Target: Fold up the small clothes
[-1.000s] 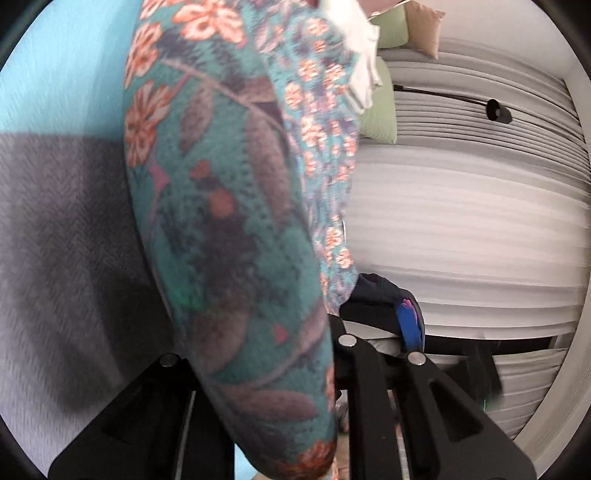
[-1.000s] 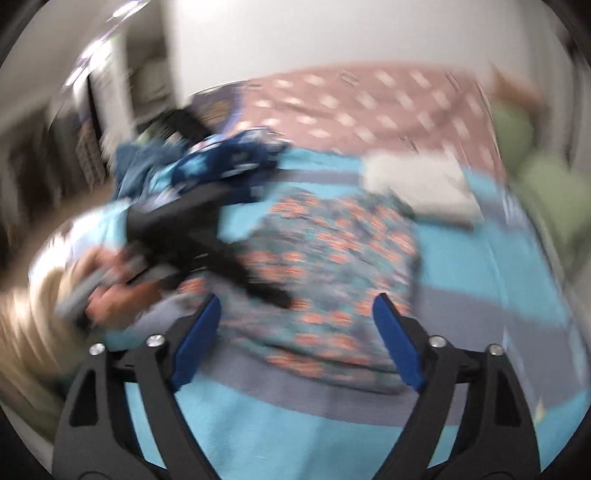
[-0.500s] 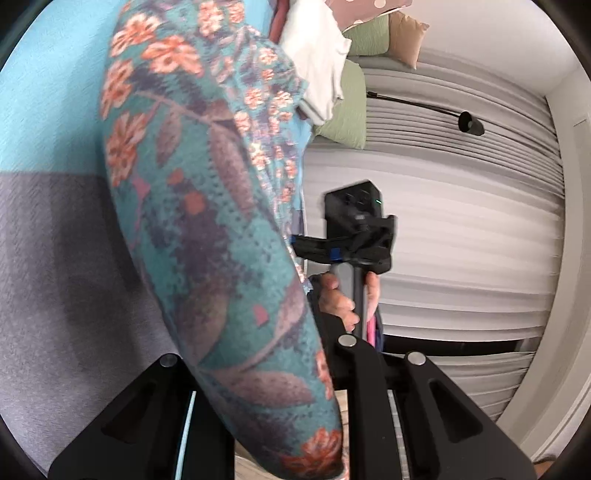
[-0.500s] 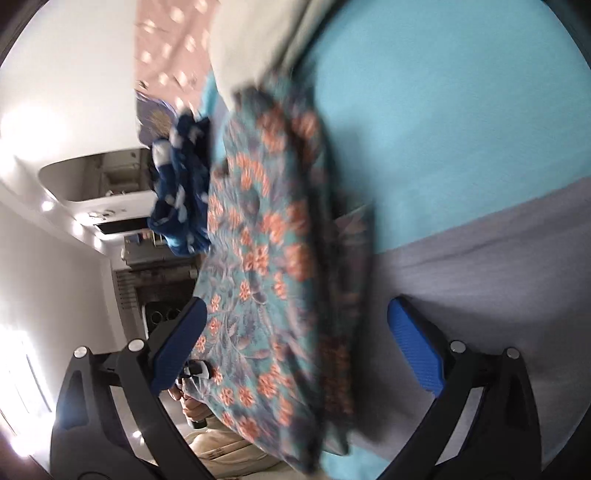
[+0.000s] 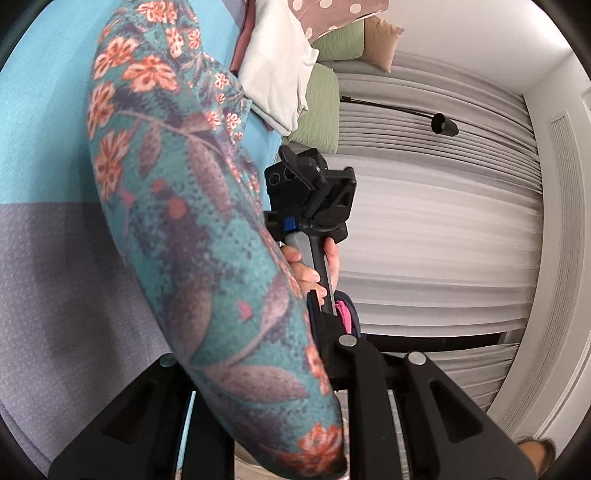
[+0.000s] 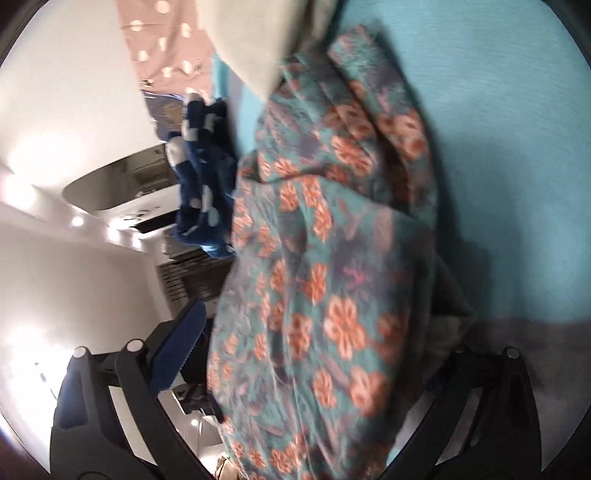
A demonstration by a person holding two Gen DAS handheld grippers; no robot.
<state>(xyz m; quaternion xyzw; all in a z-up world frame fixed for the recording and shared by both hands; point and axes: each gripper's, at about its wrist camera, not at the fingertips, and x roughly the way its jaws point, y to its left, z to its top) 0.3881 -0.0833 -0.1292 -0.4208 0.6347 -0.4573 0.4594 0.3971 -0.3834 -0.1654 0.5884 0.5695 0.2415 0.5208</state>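
A teal garment with orange flowers [image 5: 192, 229] hangs lifted above the blue and grey bedspread [image 5: 48, 155]. My left gripper [image 5: 258, 369] is shut on its near edge; the cloth drapes over the fingers and hides them. In the right wrist view the same floral garment [image 6: 325, 280] fills the gap between my right gripper's [image 6: 317, 376] wide-apart fingers. Its left blue pad [image 6: 177, 347] shows; the right finger is hidden by cloth. The right gripper's body and the hand holding it also show in the left wrist view [image 5: 314, 199], close beside the garment.
A folded white cloth [image 5: 280, 70], a polka-dot pink cover [image 5: 332, 14] and green pillows [image 5: 325, 107] lie at the bed's far end. A dark blue spotted garment [image 6: 203, 177] is heaped beyond the floral one. Pleated white curtains [image 5: 424, 221] are to the right.
The right gripper has swung in from a distance and closed up to the floral garment, which now sits between its open fingers. The left gripper keeps holding the garment raised.
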